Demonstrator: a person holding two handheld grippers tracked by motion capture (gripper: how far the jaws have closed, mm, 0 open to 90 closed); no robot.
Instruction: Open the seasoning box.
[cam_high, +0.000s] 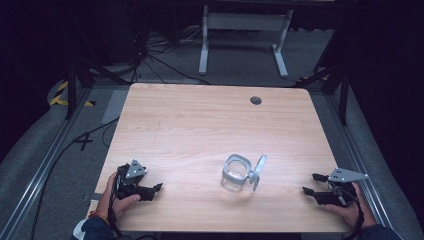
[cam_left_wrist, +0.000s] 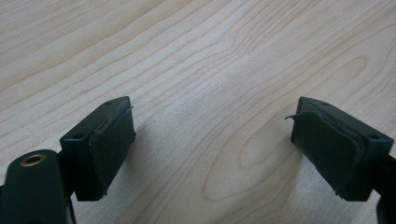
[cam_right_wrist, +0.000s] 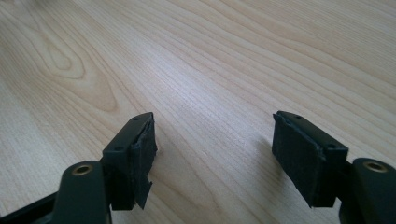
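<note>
A clear glass jar (cam_high: 235, 173) stands on the wooden table (cam_high: 200, 125), right of centre and near the front, with its hinged lid (cam_high: 258, 170) swung open to the right. My left gripper (cam_high: 154, 189) rests at the front left, held in a hand, jaws wide apart with nothing between them (cam_left_wrist: 212, 135). My right gripper (cam_high: 311, 184) lies at the front right in the other hand, also open and empty (cam_right_wrist: 215, 149). Both sit well apart from the jar and point in toward it.
A round grey cable hole (cam_high: 256, 100) marks the table's far right. Beyond the table stand a white desk frame (cam_high: 243, 35) and loose cables (cam_high: 150, 55) on the grey floor. Metal rails run along both sides of the table.
</note>
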